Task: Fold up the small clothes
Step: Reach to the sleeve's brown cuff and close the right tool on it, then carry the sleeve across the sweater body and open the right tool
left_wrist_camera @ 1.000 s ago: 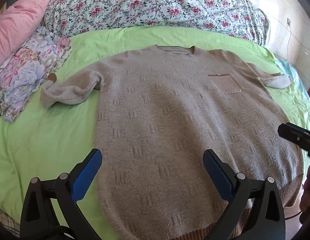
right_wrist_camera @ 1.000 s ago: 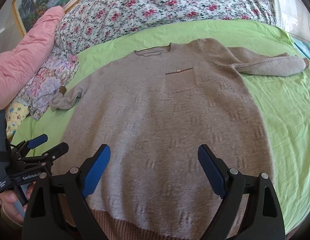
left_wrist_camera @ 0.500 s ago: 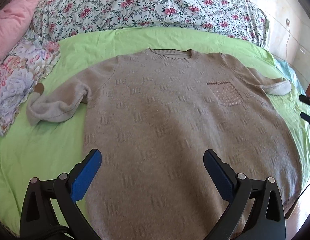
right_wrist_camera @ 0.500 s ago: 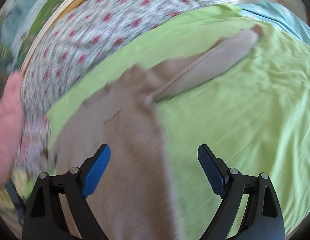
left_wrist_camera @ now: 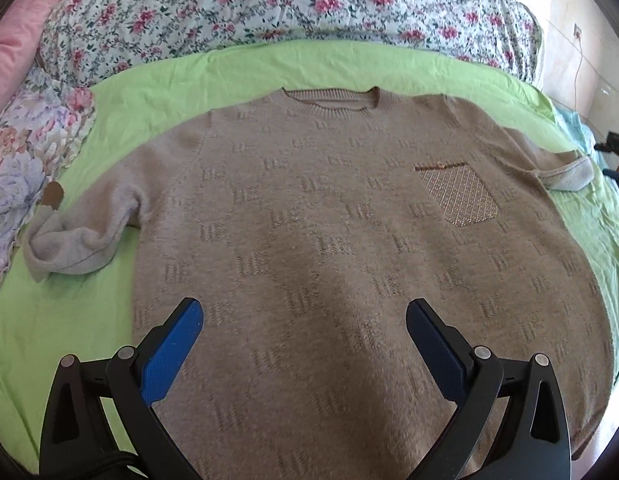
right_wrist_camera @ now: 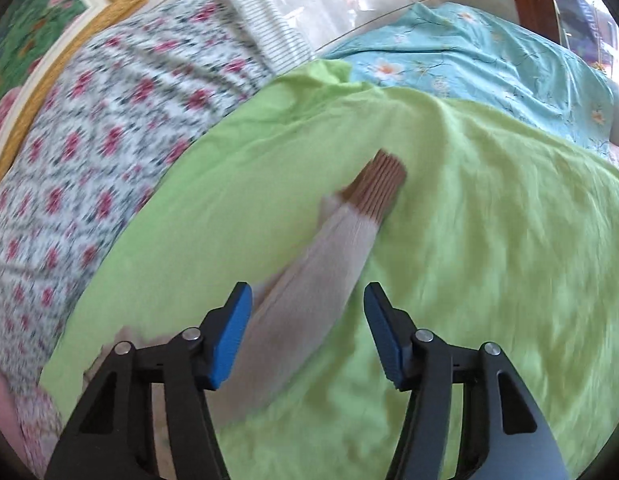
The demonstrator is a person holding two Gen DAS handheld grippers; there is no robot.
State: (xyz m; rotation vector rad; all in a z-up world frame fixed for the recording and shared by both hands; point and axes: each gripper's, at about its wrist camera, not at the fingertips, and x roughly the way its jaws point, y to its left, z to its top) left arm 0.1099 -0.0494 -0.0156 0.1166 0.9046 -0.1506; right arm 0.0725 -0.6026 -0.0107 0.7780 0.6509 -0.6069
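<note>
A beige knit sweater (left_wrist_camera: 329, 240) with a chest pocket (left_wrist_camera: 455, 194) lies flat, front up, on the green sheet (left_wrist_camera: 237, 76). Its left sleeve (left_wrist_camera: 85, 236) is bunched and folded back. Its right sleeve (left_wrist_camera: 565, 170) points to the right edge. My left gripper (left_wrist_camera: 303, 328) is open and empty above the sweater's lower body. In the right wrist view my right gripper (right_wrist_camera: 307, 316) is open and empty, its fingers on either side of the right sleeve (right_wrist_camera: 317, 276), whose brown ribbed cuff (right_wrist_camera: 379, 186) lies ahead. The view is blurred.
A floral quilt (left_wrist_camera: 269, 4) lies along the head of the bed, a pink pillow (left_wrist_camera: 17, 44) and a flowered cloth (left_wrist_camera: 25, 152) at the left. A blue floral sheet (right_wrist_camera: 489, 60) lies beyond the green one. A gold picture frame (right_wrist_camera: 89, 16) hangs behind.
My right gripper has swung from the sweater's hem to the right sleeve and narrowed its opening. My left gripper has moved forward over the sweater's body.
</note>
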